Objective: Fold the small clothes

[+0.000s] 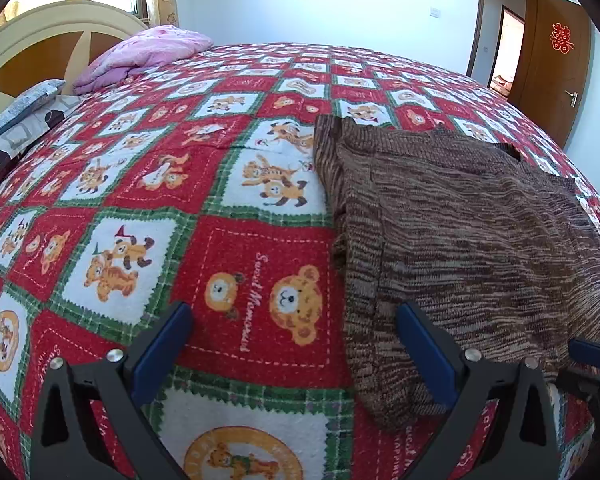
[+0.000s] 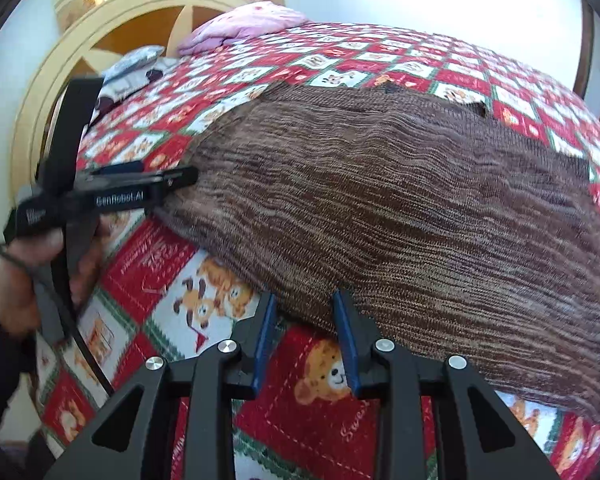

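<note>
A brown striped knit garment (image 1: 460, 216) lies spread on the red bear-patterned bedspread (image 1: 220, 184); it fills the middle of the right wrist view (image 2: 400, 208). My left gripper (image 1: 294, 320) is open wide and empty, its right finger over the garment's near left edge. It also shows from the side in the right wrist view (image 2: 172, 178), at the garment's left edge. My right gripper (image 2: 304, 312) is open with a narrow gap, its fingertips at the garment's near hem, holding nothing. Its tip shows at the right edge of the left wrist view (image 1: 590, 354).
A folded pink blanket (image 1: 148, 54) and patterned pillows (image 1: 24, 120) lie by the cream and wood headboard (image 1: 40, 40) at the far left. A wooden door (image 1: 552, 60) stands open at the far right. Bare bedspread stretches left of the garment.
</note>
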Motion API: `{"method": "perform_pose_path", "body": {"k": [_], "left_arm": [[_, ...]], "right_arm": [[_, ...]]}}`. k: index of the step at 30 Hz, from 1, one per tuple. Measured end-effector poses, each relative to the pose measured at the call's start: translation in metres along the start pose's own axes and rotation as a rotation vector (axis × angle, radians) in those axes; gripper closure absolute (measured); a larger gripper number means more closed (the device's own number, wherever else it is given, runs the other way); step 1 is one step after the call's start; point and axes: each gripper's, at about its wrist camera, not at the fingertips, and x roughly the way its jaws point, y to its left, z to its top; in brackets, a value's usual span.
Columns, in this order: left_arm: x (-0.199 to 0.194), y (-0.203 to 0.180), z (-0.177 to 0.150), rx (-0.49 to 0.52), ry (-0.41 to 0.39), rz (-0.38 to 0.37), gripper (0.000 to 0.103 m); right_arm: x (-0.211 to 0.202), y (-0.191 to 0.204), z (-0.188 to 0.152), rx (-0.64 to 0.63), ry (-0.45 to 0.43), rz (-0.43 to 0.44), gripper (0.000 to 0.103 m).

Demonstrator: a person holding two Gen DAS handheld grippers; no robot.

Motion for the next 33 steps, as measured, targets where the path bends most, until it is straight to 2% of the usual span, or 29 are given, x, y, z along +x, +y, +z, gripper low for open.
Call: {"method": "perform_pose_path", "body": {"k": [1, 3, 5, 6, 7, 9, 15, 22, 26, 30, 32, 33], "left_arm": [[0.0, 0.0, 0.0, 0.004, 0.004, -0.001, 0.0], [-0.001, 0.0, 0.001, 0.024, 0.014, -0.002, 0.0], [-0.005, 0.002, 0.001, 0.044, 0.013, -0.003, 0.0], [-0.006, 0.004, 0.001, 0.048, 0.014, -0.002, 0.0], [-0.007, 0.006, 0.002, 0.051, 0.011, 0.001, 0.0], [-0.009, 0.012, 0.004, 0.065, 0.011, 0.02, 0.0], [-0.004, 0.031, 0.011, 0.057, 0.029, 0.043, 0.0], [0.001, 0.065, 0.026, -0.061, 0.021, -0.097, 0.0], [0.009, 0.072, 0.037, -0.101, 0.004, -0.134, 0.0], [0.02, 0.059, 0.047, -0.075, -0.002, -0.178, 0.0], [0.025, 0.048, 0.055, -0.059, -0.022, -0.226, 0.002], [0.027, 0.047, 0.059, -0.055, -0.027, -0.243, 0.003]], "right_arm": [[-0.003, 0.004, 0.005, -0.034, 0.012, -0.018, 0.065], [-0.005, 0.008, 0.01, -0.047, 0.004, -0.022, 0.063], [-0.016, 0.021, 0.02, -0.079, -0.06, -0.019, 0.063], [-0.016, 0.021, 0.02, -0.079, -0.06, -0.019, 0.062], [-0.019, 0.028, 0.022, -0.106, -0.077, -0.031, 0.054], [-0.015, 0.053, 0.026, -0.209, -0.101, -0.061, 0.048], [0.005, 0.084, 0.027, -0.301, -0.086, -0.08, 0.048], [0.028, 0.111, 0.033, -0.409, -0.098, -0.132, 0.048], [0.044, 0.123, 0.039, -0.457, -0.12, -0.172, 0.048], [0.058, 0.133, 0.048, -0.463, -0.147, -0.236, 0.048], [0.062, 0.135, 0.05, -0.456, -0.153, -0.256, 0.049], [0.063, 0.135, 0.051, -0.451, -0.153, -0.256, 0.052]]}}
